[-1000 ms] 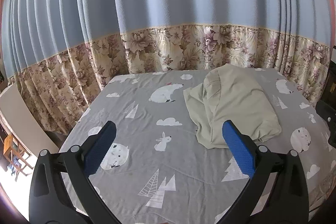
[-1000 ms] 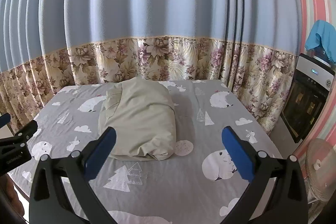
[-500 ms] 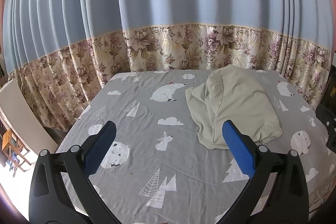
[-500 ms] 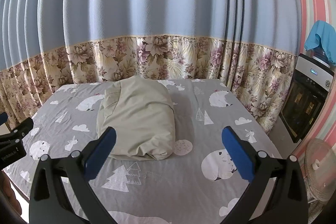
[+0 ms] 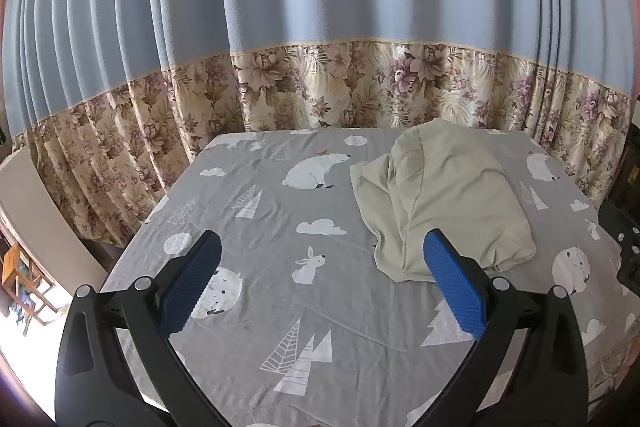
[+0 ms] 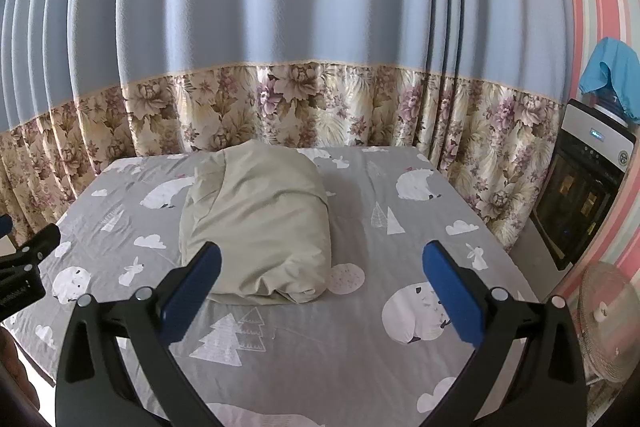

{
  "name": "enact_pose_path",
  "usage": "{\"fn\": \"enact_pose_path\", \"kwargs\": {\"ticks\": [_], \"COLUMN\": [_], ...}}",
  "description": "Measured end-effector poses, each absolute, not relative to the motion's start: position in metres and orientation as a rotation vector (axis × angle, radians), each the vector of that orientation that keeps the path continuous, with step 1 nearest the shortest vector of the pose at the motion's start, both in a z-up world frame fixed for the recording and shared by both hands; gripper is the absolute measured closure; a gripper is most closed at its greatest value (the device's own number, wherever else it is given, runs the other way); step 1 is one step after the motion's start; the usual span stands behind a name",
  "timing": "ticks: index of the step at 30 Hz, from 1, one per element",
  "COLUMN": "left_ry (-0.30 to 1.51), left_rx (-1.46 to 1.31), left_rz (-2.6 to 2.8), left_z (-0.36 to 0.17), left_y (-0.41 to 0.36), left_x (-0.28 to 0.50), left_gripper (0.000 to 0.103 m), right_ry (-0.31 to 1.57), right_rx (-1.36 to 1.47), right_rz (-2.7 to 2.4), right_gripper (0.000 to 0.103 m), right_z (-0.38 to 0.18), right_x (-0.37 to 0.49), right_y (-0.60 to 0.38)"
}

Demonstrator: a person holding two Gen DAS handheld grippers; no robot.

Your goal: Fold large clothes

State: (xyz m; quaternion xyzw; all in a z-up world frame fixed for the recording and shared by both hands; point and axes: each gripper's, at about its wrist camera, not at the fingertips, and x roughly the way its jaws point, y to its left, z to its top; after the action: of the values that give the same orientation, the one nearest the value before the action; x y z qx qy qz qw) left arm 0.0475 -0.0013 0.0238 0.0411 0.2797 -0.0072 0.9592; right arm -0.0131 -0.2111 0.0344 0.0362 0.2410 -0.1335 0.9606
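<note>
A pale green garment (image 5: pixel 444 199) lies bunched and loosely folded on the grey printed bed sheet (image 5: pixel 280 227), toward the far right in the left wrist view. In the right wrist view the garment (image 6: pixel 260 223) lies left of centre on the sheet (image 6: pixel 400 259). My left gripper (image 5: pixel 320 263) is open and empty, held above the near part of the bed, left of the garment. My right gripper (image 6: pixel 320 267) is open and empty, above the bed just short of the garment's near end. The left gripper's body shows at the left edge of the right wrist view (image 6: pixel 24 271).
Blue curtains with a floral lower band (image 6: pixel 300 107) hang behind the bed. A black-fronted appliance (image 6: pixel 580 195) with a blue cloth (image 6: pixel 608 67) on top stands to the right, with a fan (image 6: pixel 604 319) near it. A wooden chair (image 5: pixel 24 287) stands on the floor at left.
Both grippers have drifted slightly back and up from the bed; the garment sits a little lower in both views. Both stay open and the garment has not moved.
</note>
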Motion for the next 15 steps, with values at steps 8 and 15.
{"fn": "enact_pose_path", "kwargs": {"ticks": [8,15], "left_ry": [0.574,0.578], "left_rx": [0.083,0.084], "left_rz": [-0.009,-0.003], "left_z": [0.0234,0.0215], "left_y": [-0.0055,-0.0076], "left_x": [0.0488,0.0487], "left_gripper": [0.003,0.003], "right_ry": [0.489,0.49], "right_rx": [0.071,0.072], "right_rz": [-0.27,-0.27], "right_gripper": [0.002,0.002], "right_z": [0.0334,0.032], "right_x": [-0.0123,-0.0127], "right_y": [-0.2123,-0.2155]}}
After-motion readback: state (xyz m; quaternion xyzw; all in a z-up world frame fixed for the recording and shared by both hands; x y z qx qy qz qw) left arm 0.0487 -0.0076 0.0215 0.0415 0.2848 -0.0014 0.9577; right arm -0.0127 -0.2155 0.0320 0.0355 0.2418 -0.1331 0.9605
